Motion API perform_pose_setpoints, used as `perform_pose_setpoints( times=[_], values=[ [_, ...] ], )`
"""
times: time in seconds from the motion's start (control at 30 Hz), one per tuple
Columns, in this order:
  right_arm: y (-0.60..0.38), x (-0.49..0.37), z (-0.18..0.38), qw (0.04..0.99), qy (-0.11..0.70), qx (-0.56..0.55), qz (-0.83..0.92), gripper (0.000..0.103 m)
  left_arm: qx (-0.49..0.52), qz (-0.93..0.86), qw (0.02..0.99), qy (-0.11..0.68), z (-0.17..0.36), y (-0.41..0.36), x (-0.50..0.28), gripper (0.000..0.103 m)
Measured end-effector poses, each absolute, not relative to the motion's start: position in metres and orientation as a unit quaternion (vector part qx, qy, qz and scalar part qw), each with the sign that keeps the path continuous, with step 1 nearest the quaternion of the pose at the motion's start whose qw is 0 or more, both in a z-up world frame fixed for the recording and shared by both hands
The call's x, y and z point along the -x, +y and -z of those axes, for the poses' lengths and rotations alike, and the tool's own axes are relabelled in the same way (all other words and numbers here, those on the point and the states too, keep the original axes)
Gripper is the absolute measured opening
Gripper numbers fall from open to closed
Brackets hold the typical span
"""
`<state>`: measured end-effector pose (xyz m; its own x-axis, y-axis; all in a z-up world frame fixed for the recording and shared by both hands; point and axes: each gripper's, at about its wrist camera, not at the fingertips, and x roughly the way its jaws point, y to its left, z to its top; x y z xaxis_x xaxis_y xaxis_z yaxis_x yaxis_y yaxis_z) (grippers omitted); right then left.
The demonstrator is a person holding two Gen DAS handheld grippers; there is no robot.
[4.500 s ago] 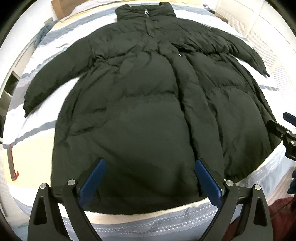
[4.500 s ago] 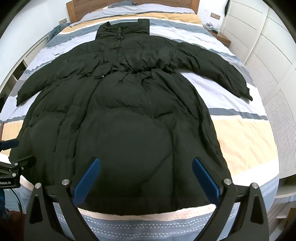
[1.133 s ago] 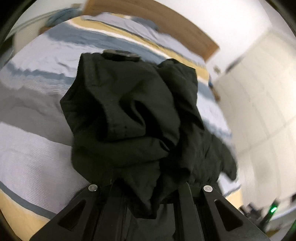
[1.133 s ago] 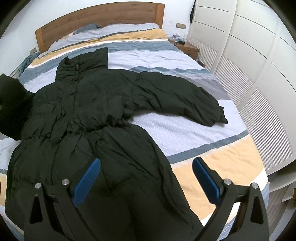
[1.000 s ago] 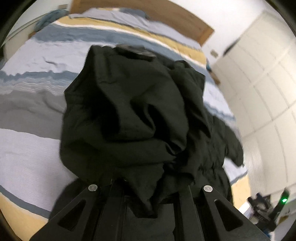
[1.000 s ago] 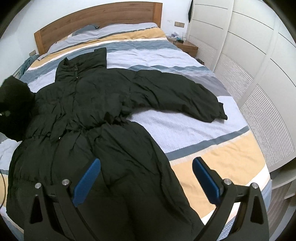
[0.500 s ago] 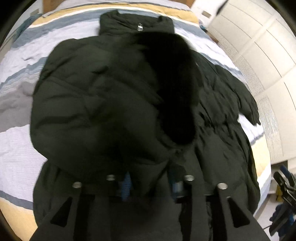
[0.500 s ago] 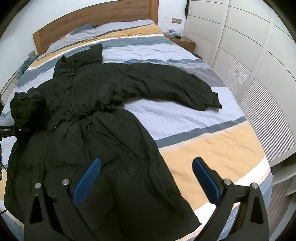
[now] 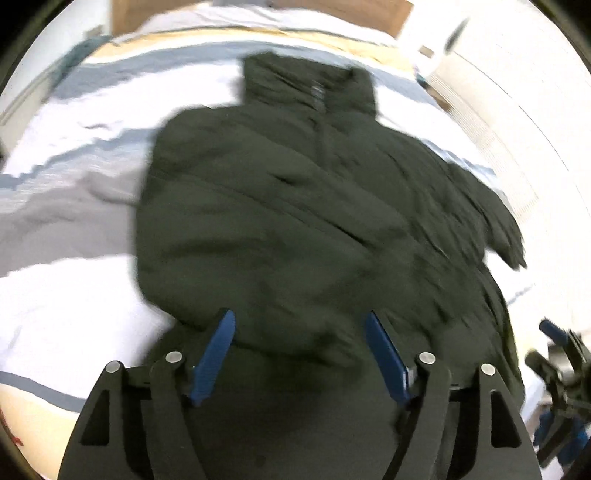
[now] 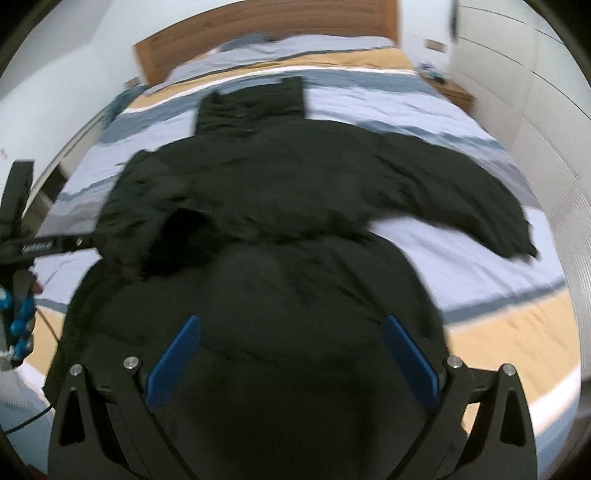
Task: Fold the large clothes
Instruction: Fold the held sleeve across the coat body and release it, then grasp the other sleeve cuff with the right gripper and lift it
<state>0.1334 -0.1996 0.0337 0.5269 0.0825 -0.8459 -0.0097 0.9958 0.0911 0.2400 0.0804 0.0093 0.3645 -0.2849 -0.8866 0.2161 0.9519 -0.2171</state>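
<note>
A long black puffer coat (image 9: 303, 229) lies face up on the bed, collar toward the headboard. Its left sleeve (image 10: 147, 218) is folded in across the chest; its right sleeve (image 10: 476, 206) still stretches out to the right. My left gripper (image 9: 301, 330) is open and empty just above the folded sleeve; it also shows at the left edge of the right wrist view (image 10: 48, 245). My right gripper (image 10: 291, 332) is open and empty over the coat's lower half, and shows at the right edge of the left wrist view (image 9: 561, 354). Both views are motion-blurred.
The bed (image 10: 498, 332) has a striped cover in blue, white, grey and tan, with a wooden headboard (image 10: 258, 26) at the far end. White wardrobe doors (image 10: 546, 110) stand along the right. A nightstand (image 10: 450, 90) sits by the headboard.
My left gripper carried the left sleeve over the chest, opened and let it go. My right gripper shifted left over the coat's lower half.
</note>
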Motion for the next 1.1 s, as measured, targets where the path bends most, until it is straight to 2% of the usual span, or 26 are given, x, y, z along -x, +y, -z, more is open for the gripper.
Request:
perform_pose_setpoints(
  times=[0.27, 0.5, 0.63, 0.8, 1.1],
  values=[
    [-0.11, -0.214, -0.038, 0.88, 0.464, -0.018, -0.097, 0.1, 0.015, 0.086, 0.849, 0.521, -0.007, 0.124, -0.309, 0.08],
    [-0.06, -0.265, -0.005, 0.865, 0.488, 0.025, -0.112, 0.1, -0.007, 0.086, 0.845, 0.529, 0.032, 0.106, -0.343, 0.08],
    [-0.062, -0.268, 0.025, 0.847, 0.52, 0.04, -0.104, 0.1, 0.008, 0.098, 0.84, 0.534, 0.056, 0.098, -0.34, 0.081],
    [-0.089, -0.252, 0.053, 0.831, 0.547, 0.031, -0.092, 0.1, 0.021, 0.113, 0.834, 0.54, 0.065, 0.097, -0.331, 0.092],
    [-0.132, -0.228, 0.051, 0.827, 0.556, -0.007, -0.081, 0.1, -0.002, 0.114, 0.835, 0.538, 0.044, 0.099, -0.306, 0.091]
  ],
)
